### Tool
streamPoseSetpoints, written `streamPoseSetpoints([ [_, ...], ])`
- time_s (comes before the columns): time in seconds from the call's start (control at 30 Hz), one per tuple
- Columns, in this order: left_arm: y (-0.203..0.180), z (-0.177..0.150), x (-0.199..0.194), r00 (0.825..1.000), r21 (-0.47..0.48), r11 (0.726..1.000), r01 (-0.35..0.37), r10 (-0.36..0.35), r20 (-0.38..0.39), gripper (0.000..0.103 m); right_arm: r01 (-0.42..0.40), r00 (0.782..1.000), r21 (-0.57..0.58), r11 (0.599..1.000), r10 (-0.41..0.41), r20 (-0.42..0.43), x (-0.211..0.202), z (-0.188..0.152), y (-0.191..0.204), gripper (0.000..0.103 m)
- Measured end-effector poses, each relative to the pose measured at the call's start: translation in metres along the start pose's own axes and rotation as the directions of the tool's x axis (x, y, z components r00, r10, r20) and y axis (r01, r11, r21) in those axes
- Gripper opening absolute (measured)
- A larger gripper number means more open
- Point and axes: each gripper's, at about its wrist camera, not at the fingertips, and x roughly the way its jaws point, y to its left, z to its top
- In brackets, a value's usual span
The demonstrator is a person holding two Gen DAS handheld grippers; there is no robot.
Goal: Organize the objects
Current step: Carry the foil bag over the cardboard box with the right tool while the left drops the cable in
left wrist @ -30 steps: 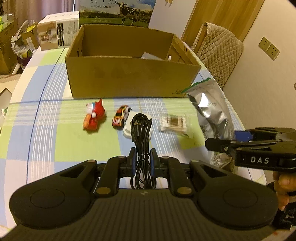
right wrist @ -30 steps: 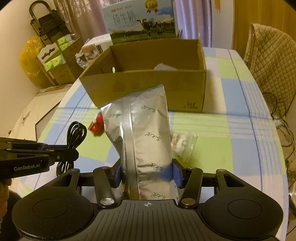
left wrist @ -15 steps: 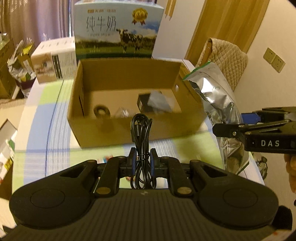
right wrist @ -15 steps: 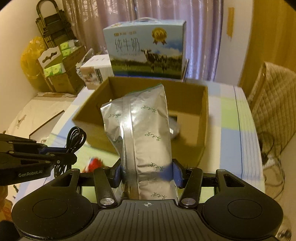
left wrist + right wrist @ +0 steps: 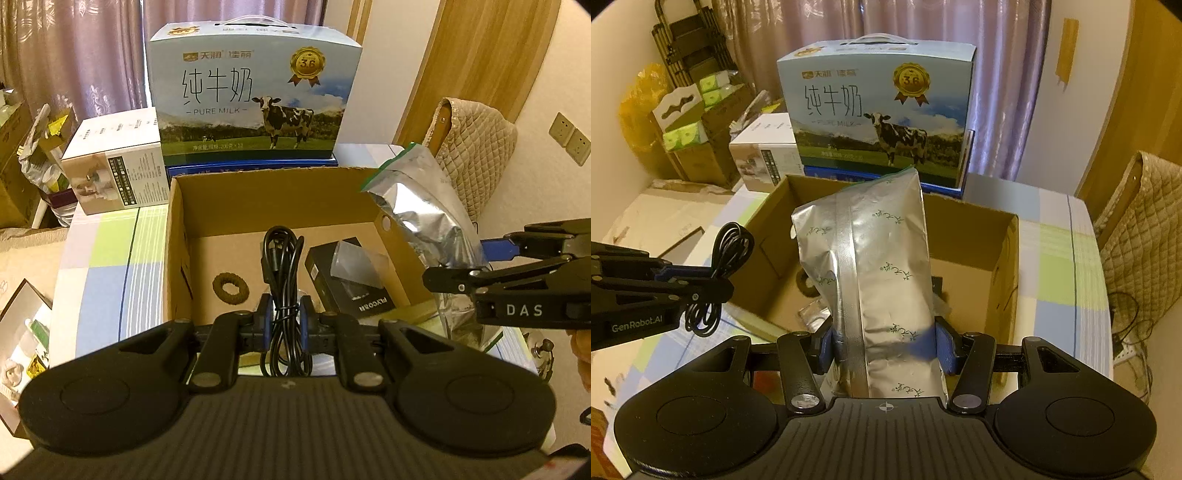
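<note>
The left tongs (image 5: pixel 283 320) are clamped on a coiled black cable (image 5: pixel 282 266), held above the near edge of an open cardboard box (image 5: pixel 177 236). The right tongs (image 5: pixel 884 349) are clamped on a silver foil pouch (image 5: pixel 875 273), held upright over the same box. Inside the box lie a brown ring (image 5: pixel 230 288) and a black package (image 5: pixel 351 284) with a clear wrapper on top. The box sits on a checked blue, green and white surface (image 5: pixel 107 266). Just behind it stand a pure-milk carton (image 5: pixel 255 92) and a white carton (image 5: pixel 114 177). A quilted chair cover (image 5: pixel 476 147) is at right.
</note>
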Motion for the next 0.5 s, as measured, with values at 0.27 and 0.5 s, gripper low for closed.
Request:
streamPoseSetpoints([
  [0.27,0.013,0.009,0.022,1.000,-0.018,1.000,-0.003,0.003,-0.019,0.011,0.003,1.000,0.002,1.000,-0.003,-0.018,0.022,0.014,0.000,0.050],
  [0.5,0.024,0.014,0.038,1.000,-0.023,1.000,-0.009,0.009,-0.022,0.011,-0.011,1.000,0.059,0.998,0.011,-0.013,0.039,0.035,-0.008,0.050],
])
